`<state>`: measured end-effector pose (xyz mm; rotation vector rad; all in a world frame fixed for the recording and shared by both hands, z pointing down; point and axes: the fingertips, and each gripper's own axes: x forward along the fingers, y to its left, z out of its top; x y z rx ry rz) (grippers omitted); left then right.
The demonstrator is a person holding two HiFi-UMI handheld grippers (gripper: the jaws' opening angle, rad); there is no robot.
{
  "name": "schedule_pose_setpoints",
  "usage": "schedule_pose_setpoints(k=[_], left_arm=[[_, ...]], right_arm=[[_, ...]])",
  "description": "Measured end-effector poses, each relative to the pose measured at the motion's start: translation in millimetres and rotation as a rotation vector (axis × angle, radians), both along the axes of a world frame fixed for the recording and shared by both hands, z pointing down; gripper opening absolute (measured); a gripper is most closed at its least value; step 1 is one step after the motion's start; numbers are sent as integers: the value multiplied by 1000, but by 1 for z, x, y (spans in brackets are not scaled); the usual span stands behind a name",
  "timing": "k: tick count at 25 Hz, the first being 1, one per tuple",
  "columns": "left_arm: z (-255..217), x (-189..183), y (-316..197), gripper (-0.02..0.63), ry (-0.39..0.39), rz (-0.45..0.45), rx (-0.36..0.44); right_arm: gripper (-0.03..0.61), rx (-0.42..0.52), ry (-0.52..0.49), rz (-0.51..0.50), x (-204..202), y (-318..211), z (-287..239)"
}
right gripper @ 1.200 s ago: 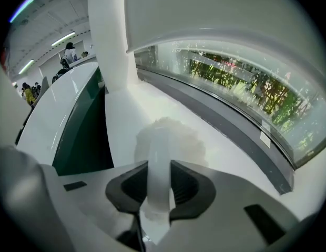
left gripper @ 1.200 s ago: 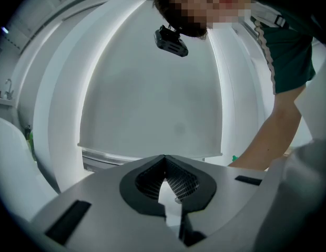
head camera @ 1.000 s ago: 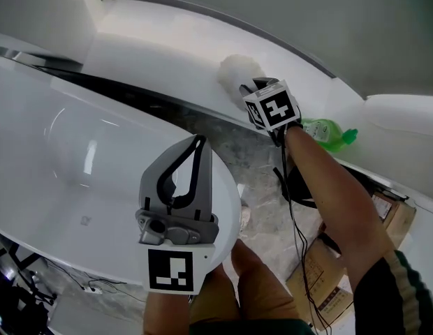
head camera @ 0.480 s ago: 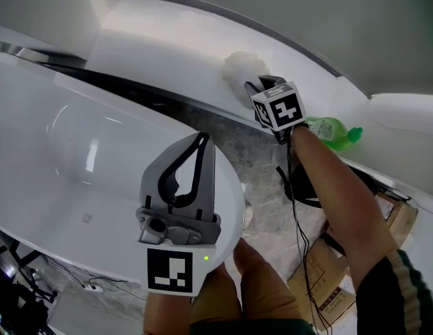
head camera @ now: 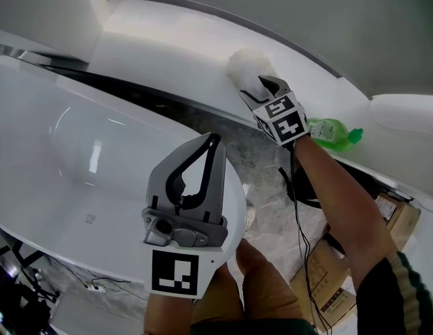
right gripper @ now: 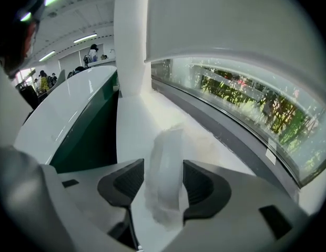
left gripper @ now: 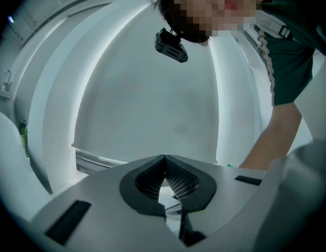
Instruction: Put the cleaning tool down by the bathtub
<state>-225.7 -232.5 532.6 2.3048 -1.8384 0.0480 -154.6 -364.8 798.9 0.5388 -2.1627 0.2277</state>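
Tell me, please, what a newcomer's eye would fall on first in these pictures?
Most striking is the fluffy white cleaning tool on the pale ledge beyond the bathtub. Its handle stands between the pads of the right tongs, whose jaws have just been opening. Nearer the camera, the left tongs hang shut over the bathtub's rim, and a green bottle sits on the ledge just right of the right tongs.

Left gripper (left gripper: 164,160) faces the person, jaws closed tip to tip, nothing between them. A head camera (left gripper: 171,45) looks down, green sleeve (left gripper: 289,62) at right, white curved surface (left gripper: 152,98) behind.
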Motion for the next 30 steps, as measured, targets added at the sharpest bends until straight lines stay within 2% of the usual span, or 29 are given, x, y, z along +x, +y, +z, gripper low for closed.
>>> schedule_pose_setpoints(k=[4,11,20,30], left_arm=[[3,0,-1,6,-3,-1,-7],[4,6,-7,6,-3,-2,-13],[8,14,-10,6,-11,2,-28],[17,21,-20,6,-23,-5,-45]], right_arm=[[224,-78,-76,19,2,4,-4],[224,16,-46,51,17,-16,-13],[224,42,-70,118,31,-26,-19],[224,62,-129,75,26,-15,-24]])
